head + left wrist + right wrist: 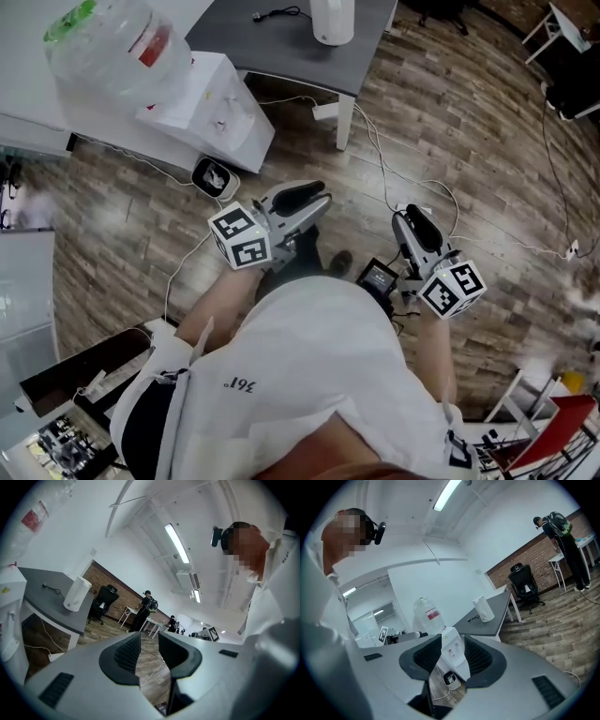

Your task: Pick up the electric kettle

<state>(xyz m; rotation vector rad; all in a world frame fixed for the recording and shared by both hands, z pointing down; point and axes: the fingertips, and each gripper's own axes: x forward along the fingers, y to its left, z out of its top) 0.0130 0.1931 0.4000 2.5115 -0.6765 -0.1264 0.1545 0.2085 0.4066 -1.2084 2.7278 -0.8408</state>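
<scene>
task barely begun, by look of it; kettle (332, 21) upright on grey surface (281, 52) at 12 o'clock, untouched, well apart from both tongs; left tongs (302, 201) part open, nothing between; right tongs (413, 221) wider open, empty; both over floor (450, 122); remaining: approach, grasp, lift

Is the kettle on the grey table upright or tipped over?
Upright. The white kettle stands on its base on the grey table, and both gripper views show its tall body standing vertical.
</scene>
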